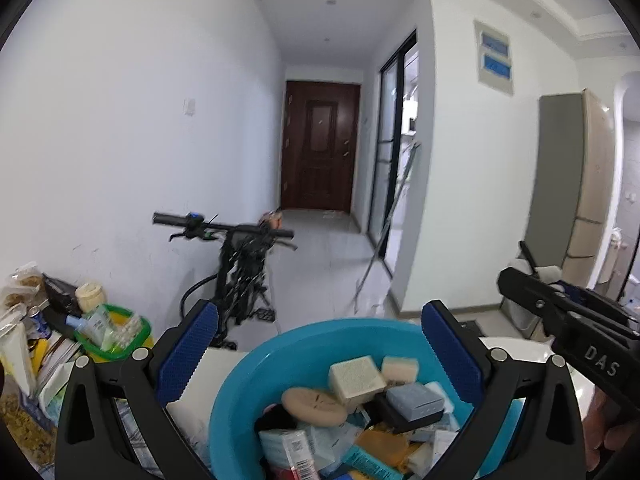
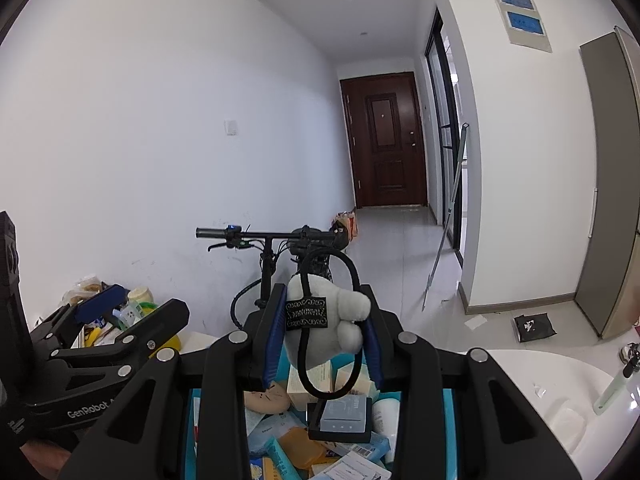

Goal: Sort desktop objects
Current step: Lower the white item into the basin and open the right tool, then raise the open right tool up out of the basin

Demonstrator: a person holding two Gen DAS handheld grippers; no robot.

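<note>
A blue basin point(image 1: 240, 380) holds several small boxes, packets and a round beige puff point(image 1: 314, 400). My left gripper point(image 1: 316, 344) is open and empty, its blue pads on either side of the basin's far rim. My right gripper point(image 2: 322, 340) is shut on a white plush charm point(image 2: 332, 320) with a black elastic loop point(image 2: 308, 376) and a black label, held above the basin point(image 2: 188, 420). The right gripper shows at the right edge of the left wrist view point(image 1: 568, 320).
A green basket point(image 1: 116, 332) of bottles and a pile of packets stand at the left on the white table point(image 2: 560, 392). A black bicycle point(image 1: 240, 264) leans on the wall behind. A fridge point(image 1: 576, 184) stands at the right.
</note>
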